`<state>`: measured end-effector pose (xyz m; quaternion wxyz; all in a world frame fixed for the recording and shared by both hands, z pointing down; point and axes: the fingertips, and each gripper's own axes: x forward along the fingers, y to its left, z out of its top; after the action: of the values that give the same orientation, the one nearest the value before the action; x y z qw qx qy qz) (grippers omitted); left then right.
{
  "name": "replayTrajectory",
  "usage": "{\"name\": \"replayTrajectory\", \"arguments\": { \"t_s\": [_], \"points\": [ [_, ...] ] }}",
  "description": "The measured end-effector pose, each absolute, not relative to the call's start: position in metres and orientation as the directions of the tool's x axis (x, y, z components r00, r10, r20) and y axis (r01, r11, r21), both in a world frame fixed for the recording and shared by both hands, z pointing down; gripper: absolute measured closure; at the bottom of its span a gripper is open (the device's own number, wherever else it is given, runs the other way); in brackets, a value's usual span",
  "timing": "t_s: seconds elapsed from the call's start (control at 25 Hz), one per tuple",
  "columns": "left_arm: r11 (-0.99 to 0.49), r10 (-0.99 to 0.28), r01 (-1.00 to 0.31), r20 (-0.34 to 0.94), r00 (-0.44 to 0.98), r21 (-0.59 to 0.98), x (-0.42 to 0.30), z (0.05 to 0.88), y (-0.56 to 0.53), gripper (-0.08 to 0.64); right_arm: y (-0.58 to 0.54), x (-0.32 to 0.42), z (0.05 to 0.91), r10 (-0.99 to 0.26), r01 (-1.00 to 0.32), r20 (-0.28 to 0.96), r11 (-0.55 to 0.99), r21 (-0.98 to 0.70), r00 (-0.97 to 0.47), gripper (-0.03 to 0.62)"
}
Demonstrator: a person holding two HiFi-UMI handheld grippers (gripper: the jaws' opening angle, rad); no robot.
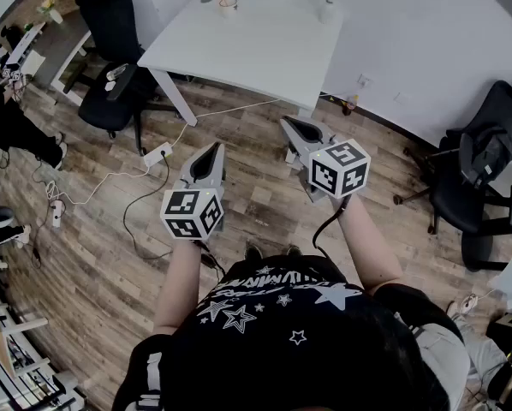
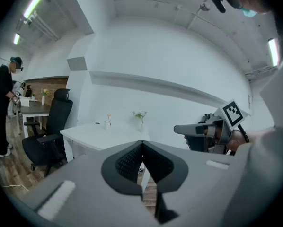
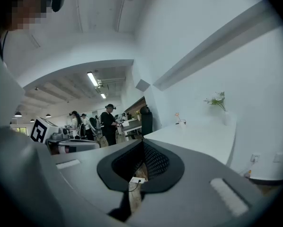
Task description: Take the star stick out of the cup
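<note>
The grey handheld left gripper (image 1: 213, 152) and matching right gripper (image 1: 292, 129) each have their jaws pressed together on nothing. The 2 are held side by side before the person's chest, aimed at the white rectangular table (image 1: 264, 50), likely a resting carry before any approach. Well beyond them, near the table's far edge, the small pale cup (image 1: 228, 6) stands upright with the thin orange-topped star stick (image 2: 109, 116) inside.

A wood-plank floor (image 1: 93, 255) runs up to a plain white wall (image 1: 427, 50). A white table (image 1: 264, 50) stands by it, a black office chair (image 1: 110, 32) at its left and another chair (image 1: 474, 174) off to the right. A white power strip (image 1: 157, 154) trails cable across the floor. Strip lights (image 3: 92, 78) line the ceiling
</note>
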<state>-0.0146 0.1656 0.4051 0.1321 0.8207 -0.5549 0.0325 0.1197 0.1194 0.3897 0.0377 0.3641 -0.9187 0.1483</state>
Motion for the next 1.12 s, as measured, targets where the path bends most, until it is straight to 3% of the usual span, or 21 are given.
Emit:
{"name": "replayTrajectory", "arguments": {
  "t_s": [0.64, 1.12],
  "points": [
    [-0.353, -0.901, -0.924, 0.211, 0.378, 0.149, -0.019, 0.397, 0.178, 0.558, 0.130, 0.114, 0.382, -0.657, -0.673, 0.154, 0.701, -0.237, -0.738, 0.578],
    [-0.327, -0.908, -0.928, 0.213, 0.362, 0.181, -0.073, 0.406, 0.168, 0.558, 0.118, 0.071, 0.395, -0.657, -0.682, 0.189, 0.686, -0.252, -0.730, 0.578]
  ]
}}
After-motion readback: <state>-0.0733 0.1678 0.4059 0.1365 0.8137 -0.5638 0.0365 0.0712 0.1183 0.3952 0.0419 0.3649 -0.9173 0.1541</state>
